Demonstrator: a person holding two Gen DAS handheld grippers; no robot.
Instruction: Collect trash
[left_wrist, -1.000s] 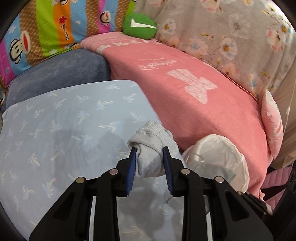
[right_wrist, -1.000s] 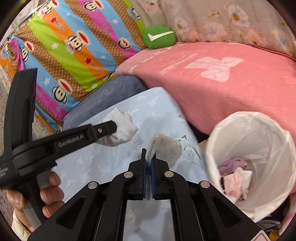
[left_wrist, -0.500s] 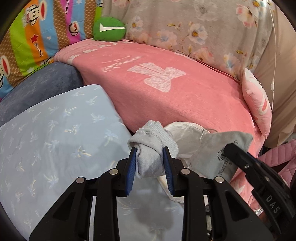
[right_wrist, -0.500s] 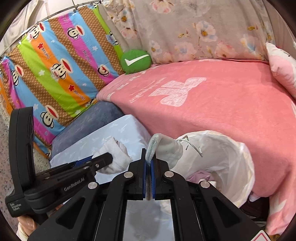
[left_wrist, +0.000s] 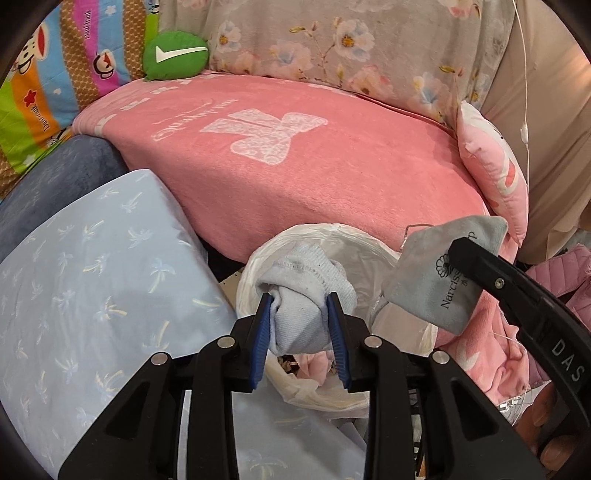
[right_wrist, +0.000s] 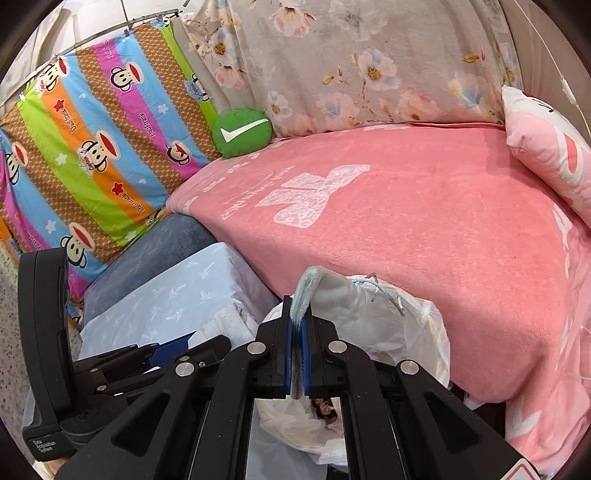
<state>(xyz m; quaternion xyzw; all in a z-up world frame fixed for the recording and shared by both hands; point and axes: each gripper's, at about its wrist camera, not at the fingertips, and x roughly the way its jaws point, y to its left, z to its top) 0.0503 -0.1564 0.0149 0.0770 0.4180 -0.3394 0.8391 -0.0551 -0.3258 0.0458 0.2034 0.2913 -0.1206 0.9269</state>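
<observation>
Jaws of left gripper (left_wrist: 300, 326) clamped on a balled pale grey knit sock (left_wrist: 303, 295), held directly over the white plastic-lined trash bin (left_wrist: 255, 273). Jaws of right gripper (right_wrist: 296, 360) pressed together on a flat grey drawstring fabric pouch (right_wrist: 334, 293), bin mouth just beyond and below. Pink fleece blanket (right_wrist: 424, 221) lies behind.

Bin (left_wrist: 255, 269) sits btwn pillow (left_wrist: 92, 277) on left & blanket (left_wrist: 314, 166) behind, w/ cushion (left_wrist: 175, 55) at back.

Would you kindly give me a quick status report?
Left gripper shut on sock. Right gripper shut on pouch. Both over bin; nothing blocking.
</observation>
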